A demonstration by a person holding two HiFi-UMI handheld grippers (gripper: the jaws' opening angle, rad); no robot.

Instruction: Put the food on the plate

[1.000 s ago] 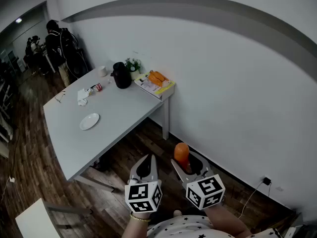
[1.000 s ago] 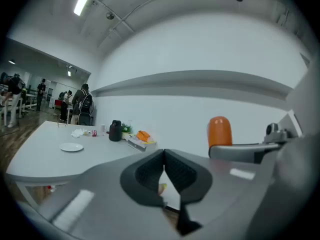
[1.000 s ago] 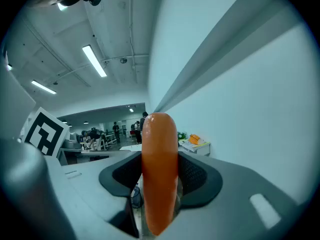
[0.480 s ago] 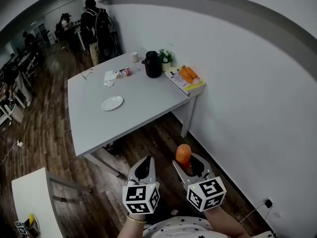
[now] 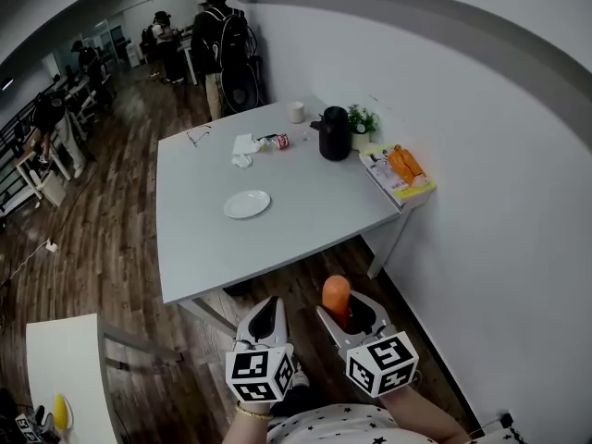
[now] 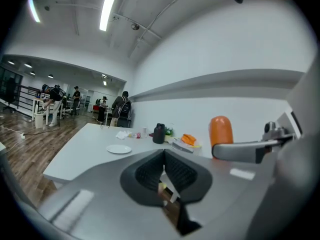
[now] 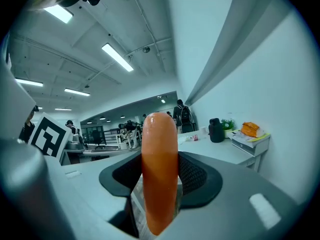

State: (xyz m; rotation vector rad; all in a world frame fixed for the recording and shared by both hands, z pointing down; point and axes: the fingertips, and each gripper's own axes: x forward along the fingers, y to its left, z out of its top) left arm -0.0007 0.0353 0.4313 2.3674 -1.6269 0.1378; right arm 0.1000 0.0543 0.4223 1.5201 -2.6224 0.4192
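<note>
I hold both grippers low by my body, short of the table's [image 5: 305,220] near edge. My right gripper [image 5: 344,311] pinches the orange sausage [image 5: 336,294] upright, while my left gripper [image 5: 268,318] is pressed together, empty. The plate [image 5: 247,203] lies mid-table, with bare tabletop all round it.

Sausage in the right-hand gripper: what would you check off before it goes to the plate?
1. Sausage gripped by the right gripper: ok, jaws shut on it, upright.
2. Plate bare: ok, nothing seen on it.
3. Plate within reach: not ok, the table lies well ahead of both grippers.
4. Left gripper free: ok, jaws together, nothing between.
5. Bare table around the plate: ok, the jug and tissue sit apart from it.
</note>
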